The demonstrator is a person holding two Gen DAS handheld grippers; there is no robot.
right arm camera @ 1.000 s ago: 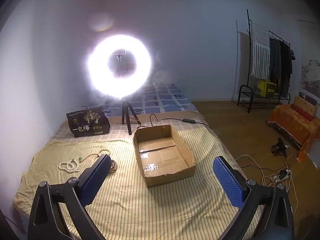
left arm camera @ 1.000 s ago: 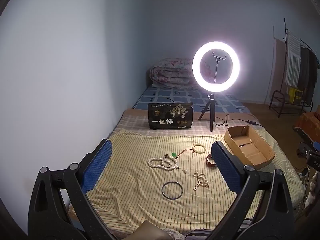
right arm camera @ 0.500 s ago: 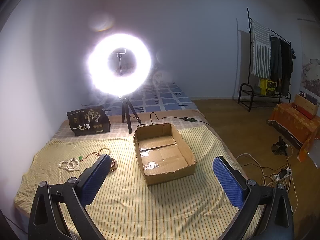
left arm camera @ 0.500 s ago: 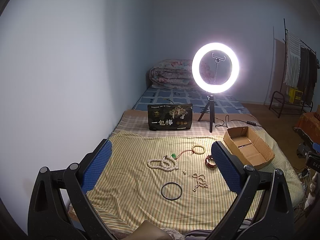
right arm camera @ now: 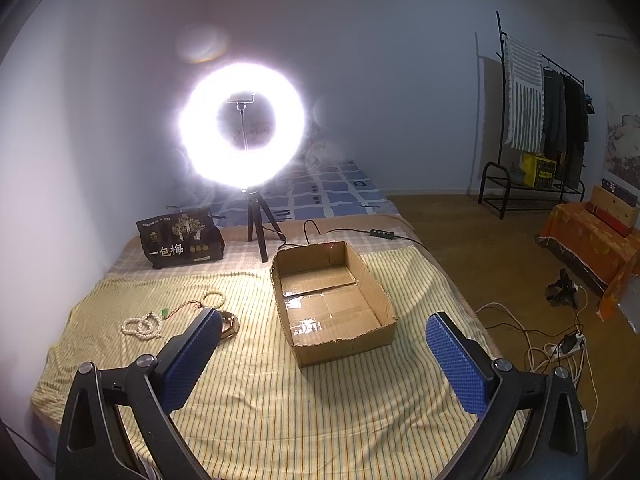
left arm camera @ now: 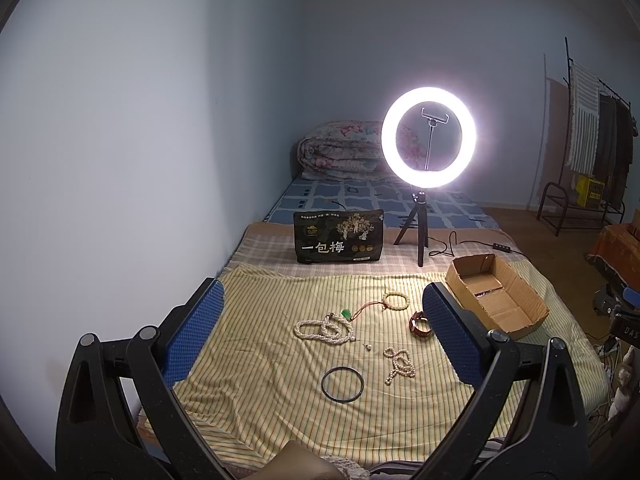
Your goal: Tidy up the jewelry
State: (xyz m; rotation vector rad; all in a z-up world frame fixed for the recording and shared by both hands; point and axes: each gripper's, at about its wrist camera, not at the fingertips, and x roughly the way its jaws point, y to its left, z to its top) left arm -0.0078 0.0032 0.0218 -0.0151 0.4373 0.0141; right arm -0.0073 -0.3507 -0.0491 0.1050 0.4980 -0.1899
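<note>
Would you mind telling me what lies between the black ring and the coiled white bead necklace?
In the left wrist view, only one tiny loose bead lies between the black ring and the white bead necklace.

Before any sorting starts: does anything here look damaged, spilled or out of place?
Nothing is spilled. The cardboard box has a ragged, torn front rim and shiny tape on its floor, and holds no jewelry. The pieces lie loose on the striped cloth, including a tangled white bead strand. Both grippers are open, holding nothing.
</note>
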